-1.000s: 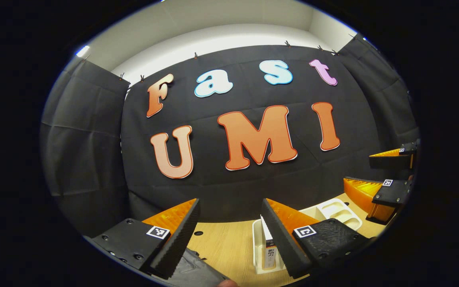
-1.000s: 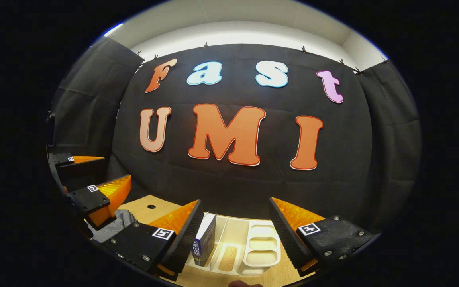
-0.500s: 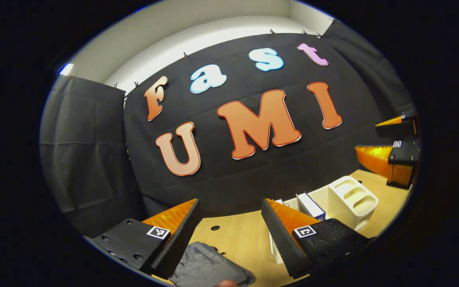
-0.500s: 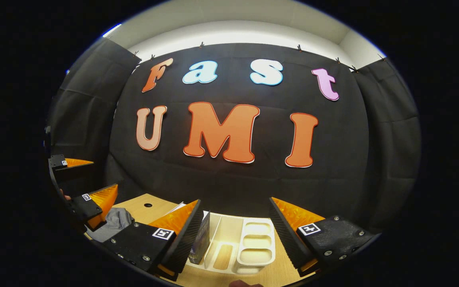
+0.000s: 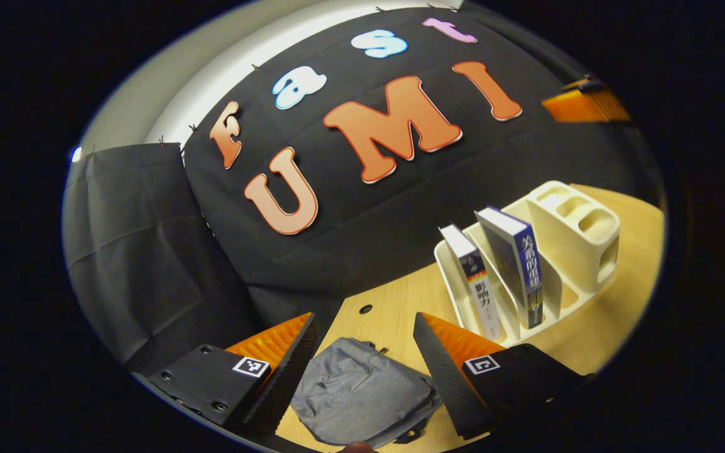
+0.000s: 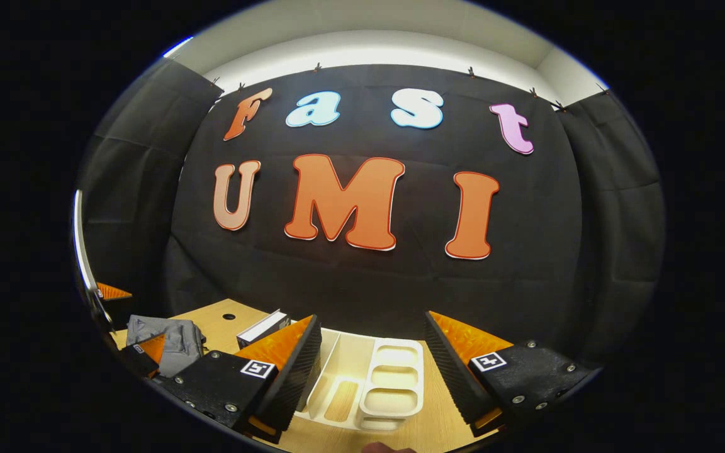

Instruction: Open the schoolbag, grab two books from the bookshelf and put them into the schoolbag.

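The grey schoolbag (image 5: 362, 396) lies flat and closed on the wooden table, just beyond and below my left gripper (image 5: 362, 368), which is open and holds nothing. A cream bookshelf (image 5: 579, 236) stands to the right with two upright books in its slots: a white-spined book (image 5: 476, 283) and a blue book (image 5: 517, 264). My right gripper (image 6: 372, 371) is open and empty, hovering above the near end of the bookshelf (image 6: 394, 377). In the right gripper view a book (image 6: 265, 327) shows past one finger, and the schoolbag (image 6: 167, 340) lies far left beside the left gripper (image 6: 142, 349).
The wooden table (image 5: 595, 327) runs up to the black cloth wall. A small round hole (image 5: 365, 309) is in the tabletop behind the bag. Part of the right gripper (image 5: 579, 104) shows high at the upper right of the left gripper view.
The left gripper has tipped down and rolled, bringing the schoolbag between its fingers and the shelf with both books into full sight. The right gripper has shifted slightly; both stay open.
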`<action>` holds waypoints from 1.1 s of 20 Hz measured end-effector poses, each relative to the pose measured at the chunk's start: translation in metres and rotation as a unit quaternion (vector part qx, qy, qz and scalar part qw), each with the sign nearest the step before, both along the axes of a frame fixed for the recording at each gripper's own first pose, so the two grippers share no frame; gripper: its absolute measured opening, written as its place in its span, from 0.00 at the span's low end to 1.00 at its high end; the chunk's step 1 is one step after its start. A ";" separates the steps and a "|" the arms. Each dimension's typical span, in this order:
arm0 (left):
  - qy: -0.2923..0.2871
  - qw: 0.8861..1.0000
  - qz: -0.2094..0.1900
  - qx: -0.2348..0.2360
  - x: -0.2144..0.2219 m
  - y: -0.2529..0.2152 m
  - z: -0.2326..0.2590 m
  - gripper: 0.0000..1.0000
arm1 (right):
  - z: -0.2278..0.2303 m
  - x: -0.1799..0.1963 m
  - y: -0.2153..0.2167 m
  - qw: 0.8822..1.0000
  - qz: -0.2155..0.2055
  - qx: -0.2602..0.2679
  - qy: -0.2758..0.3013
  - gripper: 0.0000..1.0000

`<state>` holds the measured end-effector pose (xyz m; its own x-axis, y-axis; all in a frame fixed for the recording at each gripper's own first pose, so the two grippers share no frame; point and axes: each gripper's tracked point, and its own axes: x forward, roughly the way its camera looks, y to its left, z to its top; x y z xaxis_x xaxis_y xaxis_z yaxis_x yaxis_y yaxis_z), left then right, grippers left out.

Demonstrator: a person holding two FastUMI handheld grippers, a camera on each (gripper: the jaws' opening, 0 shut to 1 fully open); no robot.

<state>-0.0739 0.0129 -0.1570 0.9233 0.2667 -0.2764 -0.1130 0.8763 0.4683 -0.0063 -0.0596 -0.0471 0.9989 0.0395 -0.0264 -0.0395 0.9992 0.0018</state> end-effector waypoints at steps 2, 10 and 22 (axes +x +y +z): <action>0.038 0.999 0.006 0.026 -0.006 0.008 -0.033 0.96 | 0.001 0.001 -0.003 1.000 0.000 -0.004 -0.004 0.97; 0.150 0.984 0.008 0.099 -0.041 0.030 -0.127 0.96 | -0.005 0.006 -0.006 1.000 0.004 -0.009 -0.004 0.97; 0.250 0.950 0.032 0.185 -0.077 0.072 -0.182 0.90 | -0.002 0.016 -0.001 1.000 -0.001 -0.014 -0.003 0.97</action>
<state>-0.1510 0.0844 -0.3387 0.6802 0.4817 -0.5526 0.1568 0.6407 0.7516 0.0095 -0.0608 -0.0493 0.9990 0.0376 -0.0221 -0.0382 0.9989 -0.0265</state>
